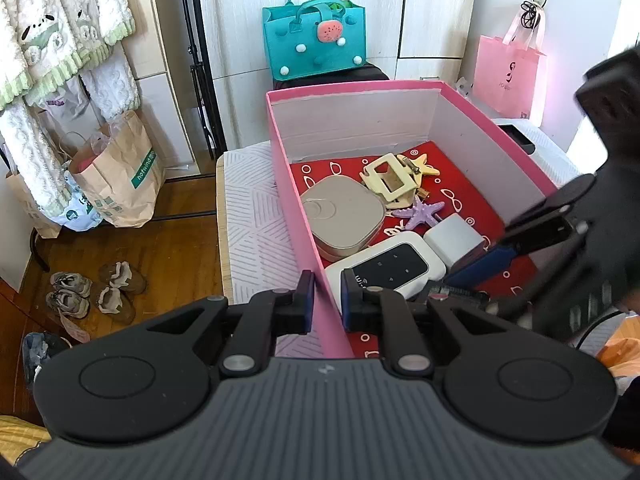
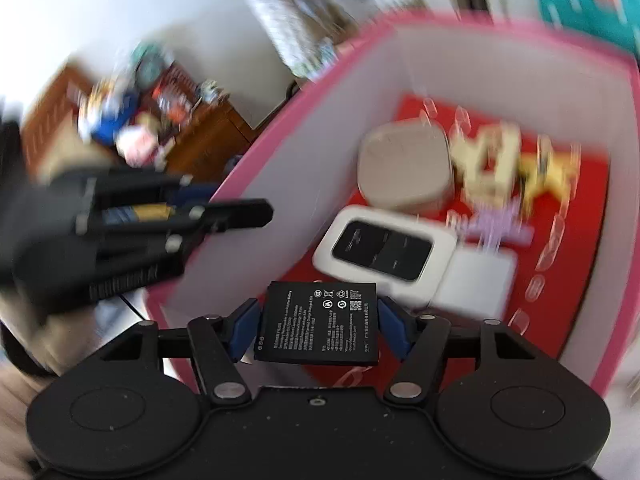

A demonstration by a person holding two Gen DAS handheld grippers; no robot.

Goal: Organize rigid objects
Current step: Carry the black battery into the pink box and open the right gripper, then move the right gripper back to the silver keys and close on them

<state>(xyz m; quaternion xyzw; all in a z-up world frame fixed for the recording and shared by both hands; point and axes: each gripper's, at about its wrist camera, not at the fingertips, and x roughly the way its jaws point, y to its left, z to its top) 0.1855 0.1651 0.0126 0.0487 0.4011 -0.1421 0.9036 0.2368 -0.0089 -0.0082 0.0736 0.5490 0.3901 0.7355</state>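
A pink box point(image 1: 280, 152) with a red lining stands on a white patterned mat. My left gripper point(image 1: 328, 304) is shut on its left wall near the front corner; in the right wrist view the left gripper point(image 2: 224, 216) reaches in from the left. My right gripper point(image 2: 318, 328) is shut on a flat black battery point(image 2: 316, 320) and hangs over the box's near end. In the left wrist view the right gripper point(image 1: 480, 276) comes in from the right. Inside lie a beige case point(image 1: 340, 216), a white pocket router point(image 1: 388, 268), a white cube charger point(image 1: 452, 236), a purple starfish point(image 1: 420, 216) and a cream hair clip point(image 1: 390, 178).
A teal felt bag point(image 1: 316, 40) stands behind the box and a pink bag point(image 1: 508, 76) at the back right. Paper bags point(image 1: 120, 184) and shoes point(image 1: 92, 288) sit on the wooden floor to the left. The right wrist view is blurred by motion.
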